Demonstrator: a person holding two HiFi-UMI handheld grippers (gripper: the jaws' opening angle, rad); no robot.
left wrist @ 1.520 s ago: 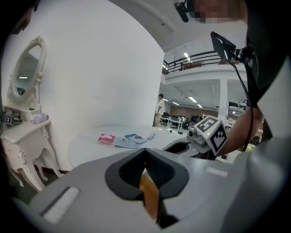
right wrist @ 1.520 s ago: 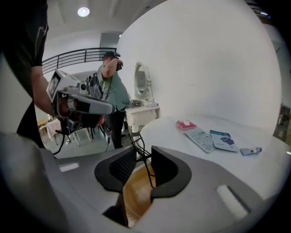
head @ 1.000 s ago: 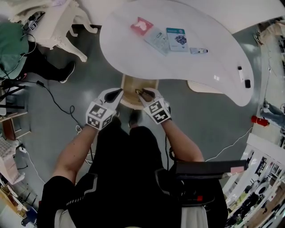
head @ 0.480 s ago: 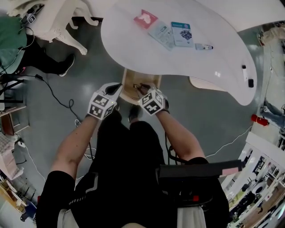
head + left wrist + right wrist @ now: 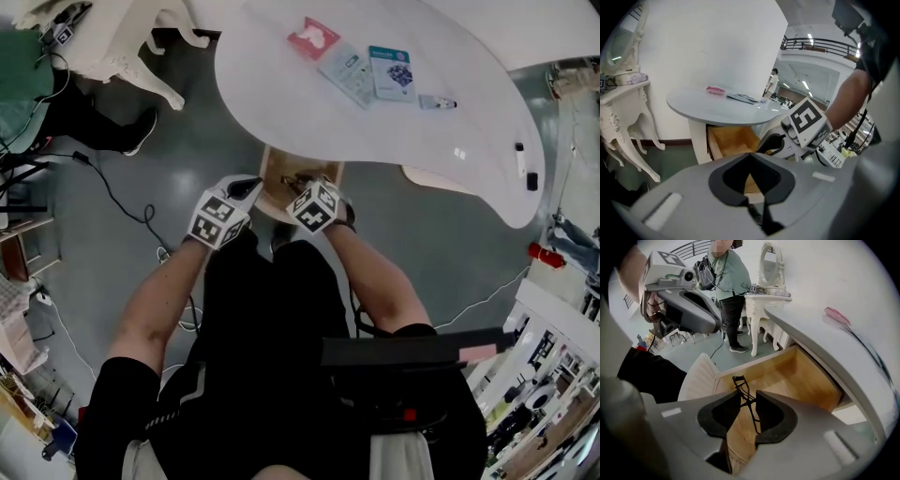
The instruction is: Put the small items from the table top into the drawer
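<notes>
Right tongs (image 5: 749, 398) are gripping a thin black eyelash curler (image 5: 740, 385), with its free end pointing down into the open drawer (image 5: 801, 376) under the table (image 5: 281, 103) edge. Left tongs (image 5: 750, 159) are sitting closed and empty just beside the drawer's corner. I'm reading this as the drop-off step. The curler is hanging close to the drawer's front rim, so I'm aiming to get it further in over bare wood and low before opening. Otherwise it's likely catching the rim or bouncing out. I'm keeping the left tongs out of the opening. A pink packet (image 5: 312, 37), a pale packet (image 5: 345, 67), a blue card (image 5: 392, 72) and a small tube-like item (image 5: 437, 101) are waiting on the table.
</notes>
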